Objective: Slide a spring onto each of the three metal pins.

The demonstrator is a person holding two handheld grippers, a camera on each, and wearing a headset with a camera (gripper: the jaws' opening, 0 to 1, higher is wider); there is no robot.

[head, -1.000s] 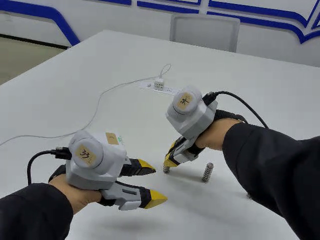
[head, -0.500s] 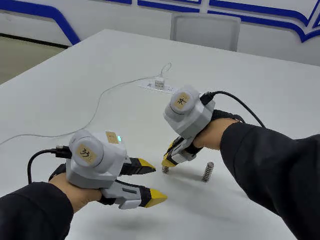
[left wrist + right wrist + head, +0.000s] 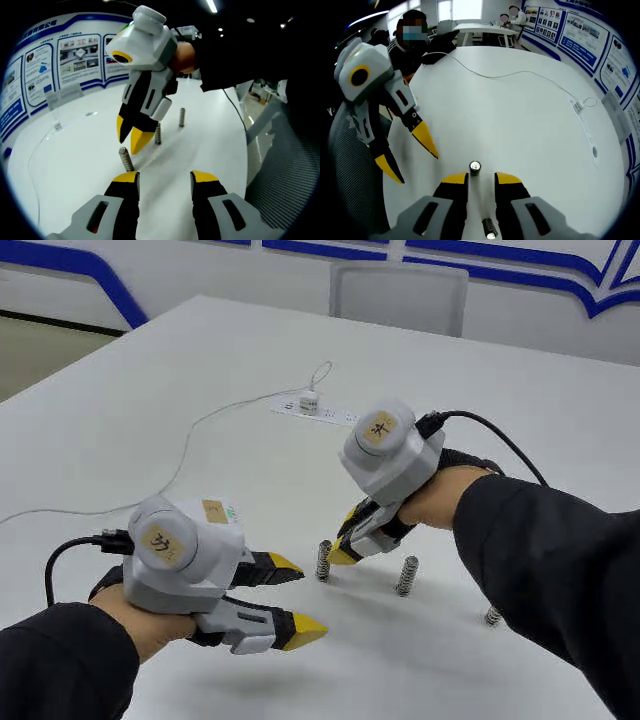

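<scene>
My right gripper [image 3: 338, 555] has its jaws slightly parted and empty, tips just beside a spring [image 3: 323, 560] standing upright on the bench [image 3: 200, 440]; my left gripper [image 3: 300, 597] hovers nearby, jaws wide, holding nothing.

My worktop [image 3: 200, 390] is a broad white table that runs toward the top of the head view, where a grey chair [image 3: 398, 298] stands at its far edge. Behind the chair is a white wall [image 3: 200, 270] with blue stripes, and beige floor [image 3: 40, 355] shows at the upper left. In the left gripper view, blue-framed posters [image 3: 80, 52] hang at the upper left, ceiling lights [image 3: 212, 6] glow at the top, and a grey mesh chair back [image 3: 287, 165] stands at the right. In the right gripper view, more posters [image 3: 580, 32] line the upper right, with a bright window [image 3: 460, 9] and another white table [image 3: 480, 27] at the top.
</scene>
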